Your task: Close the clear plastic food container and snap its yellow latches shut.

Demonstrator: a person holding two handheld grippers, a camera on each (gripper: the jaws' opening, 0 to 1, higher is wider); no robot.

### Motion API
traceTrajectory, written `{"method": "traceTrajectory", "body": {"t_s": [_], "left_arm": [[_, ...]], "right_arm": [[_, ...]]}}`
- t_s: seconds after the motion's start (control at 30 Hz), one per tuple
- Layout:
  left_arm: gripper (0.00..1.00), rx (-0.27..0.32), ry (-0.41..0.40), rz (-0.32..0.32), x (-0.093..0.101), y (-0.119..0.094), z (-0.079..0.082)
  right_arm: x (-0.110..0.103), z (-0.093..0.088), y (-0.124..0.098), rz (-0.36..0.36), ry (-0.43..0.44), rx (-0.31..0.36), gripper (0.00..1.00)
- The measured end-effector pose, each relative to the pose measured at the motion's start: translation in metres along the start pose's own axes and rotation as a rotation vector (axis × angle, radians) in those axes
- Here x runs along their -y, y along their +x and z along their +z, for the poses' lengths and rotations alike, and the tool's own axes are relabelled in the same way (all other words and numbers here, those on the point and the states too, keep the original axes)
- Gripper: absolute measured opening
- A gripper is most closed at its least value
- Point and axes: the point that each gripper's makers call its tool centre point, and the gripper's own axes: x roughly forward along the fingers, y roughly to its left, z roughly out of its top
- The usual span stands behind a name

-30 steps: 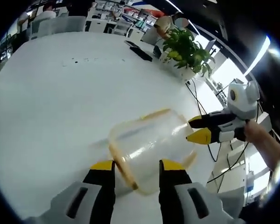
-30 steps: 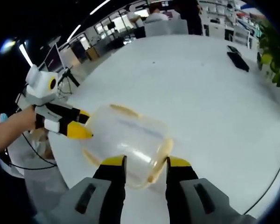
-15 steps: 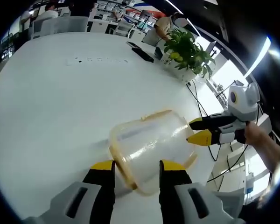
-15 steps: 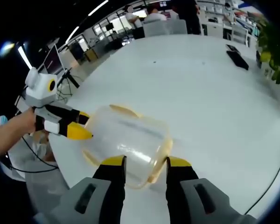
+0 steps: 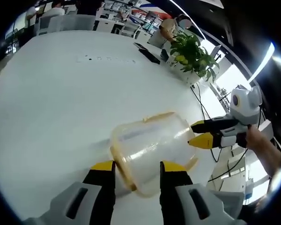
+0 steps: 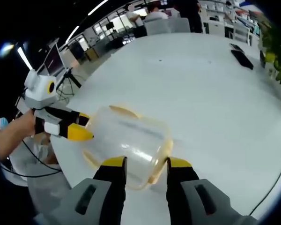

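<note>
The clear plastic container [image 5: 150,143] with yellow latches [image 5: 123,169] lies on the white table [image 5: 61,93], its lid on. In the left gripper view its near end sits between the yellow tips of my left gripper [image 5: 136,167], whose jaws stand apart on either side of it. My right gripper [image 5: 196,132] comes in from the right, its tips against the container's far end. The right gripper view shows the same from the other side. There the container [image 6: 129,140] has its near end between the spread jaws of my right gripper [image 6: 144,162], and my left gripper [image 6: 82,125] touches its left end.
A potted plant [image 5: 194,54] and a dark flat device [image 5: 147,52] stand toward the table's far right edge. Cables [image 5: 203,105] hang past that edge. Chairs and seated people [image 6: 154,14] are beyond the far end. A hand [image 6: 14,129] holds the left gripper.
Both views have drifted slightly with the hands. The container and both grippers keep the same places relative to one another.
</note>
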Motion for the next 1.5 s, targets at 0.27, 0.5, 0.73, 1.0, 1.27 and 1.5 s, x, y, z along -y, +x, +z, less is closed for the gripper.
{"method": "traceTrajectory", "body": {"t_s": [0.27,0.5,0.73,1.0,1.27,1.5], "left_arm": [[0.3,0.006,-0.02,0.016,-0.013,-0.011,-0.003],[0.3,0.01,-0.025,0.024,-0.02,-0.017,-0.005],[0.3,0.009,-0.03,0.029,-0.027,-0.022,-0.006],[0.3,0.01,-0.039,0.033,-0.036,-0.029,-0.009],[0.3,0.016,-0.045,0.023,-0.041,-0.03,-0.009],[0.31,0.025,-0.04,0.016,-0.041,-0.03,-0.008]], "right_arm": [[-0.015,0.001,0.008,0.016,-0.008,-0.004,0.29],[-0.022,0.003,0.013,0.021,-0.02,-0.007,0.29],[-0.03,0.004,0.016,0.026,-0.034,-0.009,0.29],[-0.041,0.006,0.021,0.036,-0.047,-0.011,0.29],[-0.044,0.007,0.023,0.042,-0.041,0.002,0.29],[-0.045,0.007,0.022,0.049,-0.047,0.004,0.3]]}}
